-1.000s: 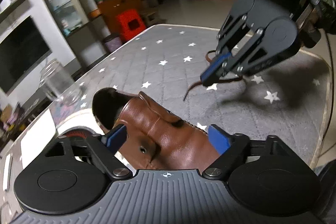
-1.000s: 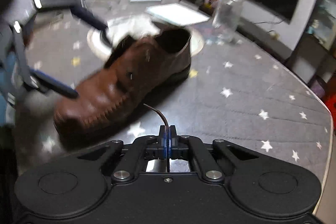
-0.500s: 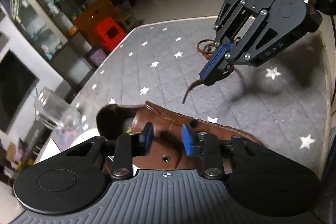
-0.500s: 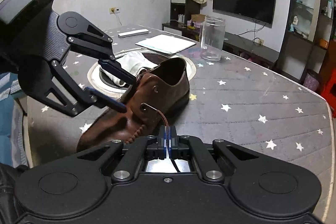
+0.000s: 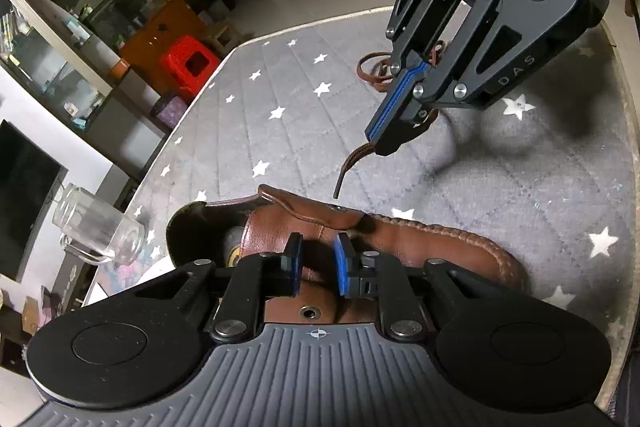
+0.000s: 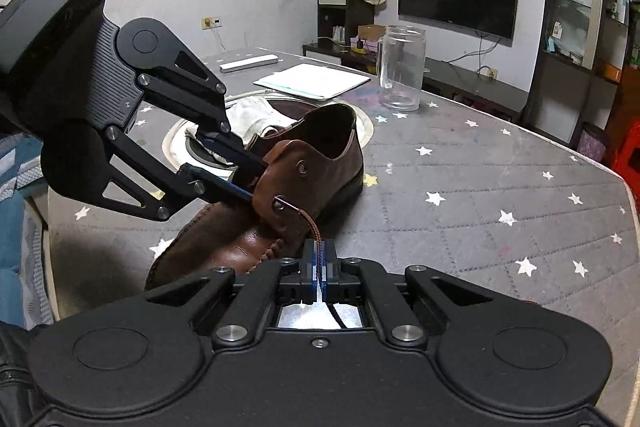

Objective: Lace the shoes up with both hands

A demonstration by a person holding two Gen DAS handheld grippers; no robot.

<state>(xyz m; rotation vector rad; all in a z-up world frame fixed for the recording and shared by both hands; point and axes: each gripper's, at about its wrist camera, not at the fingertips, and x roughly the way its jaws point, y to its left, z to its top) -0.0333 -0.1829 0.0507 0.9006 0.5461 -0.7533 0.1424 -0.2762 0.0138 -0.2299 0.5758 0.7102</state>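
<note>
A brown leather shoe [image 5: 440,243] [image 6: 320,163] lies on the star-patterned table cover. My left gripper [image 5: 319,261] [image 6: 244,175] reaches in at the shoe's throat. Its jaws are closing, with the leather by the tongue between the blue pads, which seem to touch it. My right gripper [image 6: 319,259] [image 5: 376,143] is shut on a brown lace [image 6: 310,223] [image 5: 356,159]. The lace's dark tip points at the metal eyelet [image 6: 276,203] on the shoe's near flap, close to it. The lace's remaining length lies coiled [image 5: 376,71] behind the right gripper.
A clear glass jar [image 6: 400,67] [image 5: 100,227] stands behind the shoe. Beyond it lie white paper [image 6: 312,81] and a white bar [image 6: 248,63]. A round inset ring [image 6: 176,135] holding a white cloth sits beside the shoe's heel. The table edge [image 5: 304,27] curves round the far side.
The left jaws went from wide apart to a narrow gap around the shoe's upper, and the left gripper rolled. The lace tip came closer to the eyelet.
</note>
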